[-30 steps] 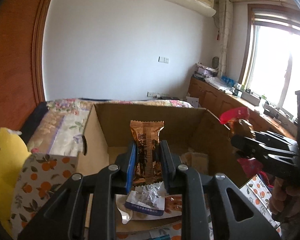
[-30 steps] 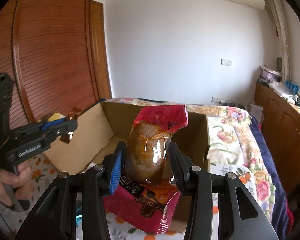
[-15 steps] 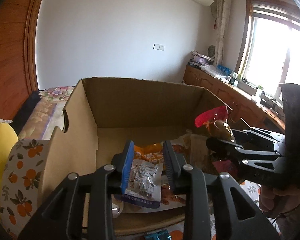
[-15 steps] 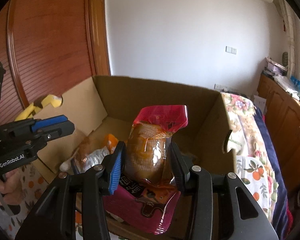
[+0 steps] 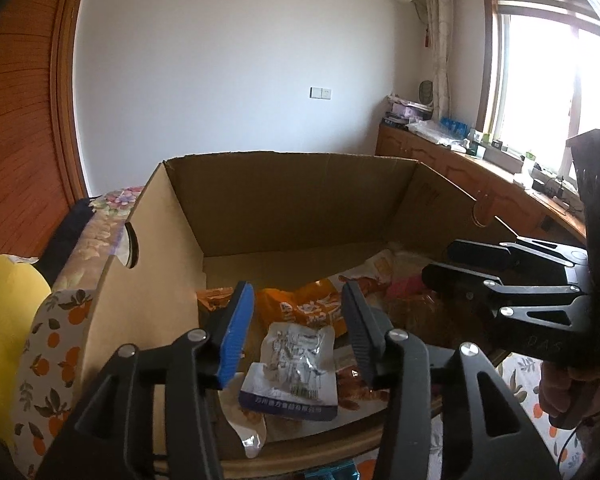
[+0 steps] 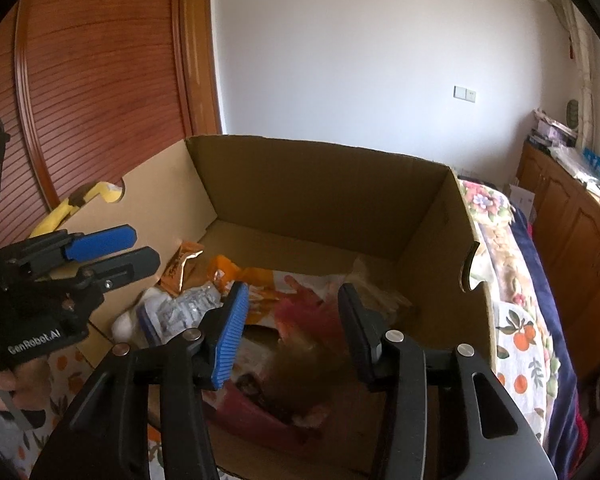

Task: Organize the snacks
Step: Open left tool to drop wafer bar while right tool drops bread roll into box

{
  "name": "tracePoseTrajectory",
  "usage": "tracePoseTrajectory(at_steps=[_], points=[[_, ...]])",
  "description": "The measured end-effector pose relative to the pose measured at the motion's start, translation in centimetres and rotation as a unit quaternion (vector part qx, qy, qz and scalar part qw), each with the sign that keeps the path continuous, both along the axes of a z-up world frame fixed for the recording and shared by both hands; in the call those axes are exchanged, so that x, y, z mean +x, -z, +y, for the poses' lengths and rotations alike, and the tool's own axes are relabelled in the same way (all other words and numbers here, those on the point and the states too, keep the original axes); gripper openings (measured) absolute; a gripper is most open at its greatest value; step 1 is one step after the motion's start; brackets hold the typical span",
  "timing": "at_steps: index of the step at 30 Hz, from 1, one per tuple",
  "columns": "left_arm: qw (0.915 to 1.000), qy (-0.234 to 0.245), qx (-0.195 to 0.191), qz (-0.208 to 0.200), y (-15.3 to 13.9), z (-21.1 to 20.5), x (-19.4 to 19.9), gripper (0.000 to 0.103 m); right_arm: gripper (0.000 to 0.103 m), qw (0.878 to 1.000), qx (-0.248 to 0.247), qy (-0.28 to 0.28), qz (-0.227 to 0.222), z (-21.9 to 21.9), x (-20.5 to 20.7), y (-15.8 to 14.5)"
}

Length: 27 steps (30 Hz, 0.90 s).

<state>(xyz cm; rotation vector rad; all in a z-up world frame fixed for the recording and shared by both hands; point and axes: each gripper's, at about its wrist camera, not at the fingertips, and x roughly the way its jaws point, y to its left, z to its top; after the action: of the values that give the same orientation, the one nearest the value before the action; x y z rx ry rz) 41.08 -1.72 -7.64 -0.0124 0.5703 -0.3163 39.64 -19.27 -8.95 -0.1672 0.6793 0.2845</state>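
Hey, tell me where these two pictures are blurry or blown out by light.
Left wrist view: the window at right is blown out white. Right wrist view: the red and brown snack packet between the fingers is smeared by blur; the brown cardboard box stays sharp.

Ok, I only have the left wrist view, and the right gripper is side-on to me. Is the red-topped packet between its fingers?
Observer: In the right wrist view the red-topped packet hangs low between the right gripper's fingers and is blurred. I cannot tell whether the pads press it.
Operator: What is beneath it?
Observer: A dark red bag, lying in the cardboard box.
Operator: And the orange bit by the left wall?
Observer: An orange-brown wrapper, tipped against that wall.
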Motion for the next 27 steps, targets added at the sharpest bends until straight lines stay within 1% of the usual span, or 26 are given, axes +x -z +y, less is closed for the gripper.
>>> tracePoseTrajectory(at_steps=[11, 23, 25, 27], points=[[1.0, -0.003, 0.002, -0.009, 0.1, -0.1, 0.1, 0.051, 0.047, 1.0, 0.002, -0.002, -0.009, 0.0, -0.1, 0.1], [0.9998, -0.015, 0.005, -0.009, 0.2, 0.0, 0.2, 0.065, 0.047, 1.0, 0.001, 0.0, -0.016, 0.2, -0.1, 0.1], [0.9999, -0.015, 0.007, -0.006, 0.1, 0.0, 0.3, 0.064, 0.047, 1.0, -0.001, 0.005, -0.02, 0.2, -0.5, -0.1], [0.9999, -0.008, 0.004, -0.012, -0.2, 0.1, -0.1, 0.064, 0.047, 1.0, 0.003, 0.006, -0.029, 0.0, -1.2, -1.0]])
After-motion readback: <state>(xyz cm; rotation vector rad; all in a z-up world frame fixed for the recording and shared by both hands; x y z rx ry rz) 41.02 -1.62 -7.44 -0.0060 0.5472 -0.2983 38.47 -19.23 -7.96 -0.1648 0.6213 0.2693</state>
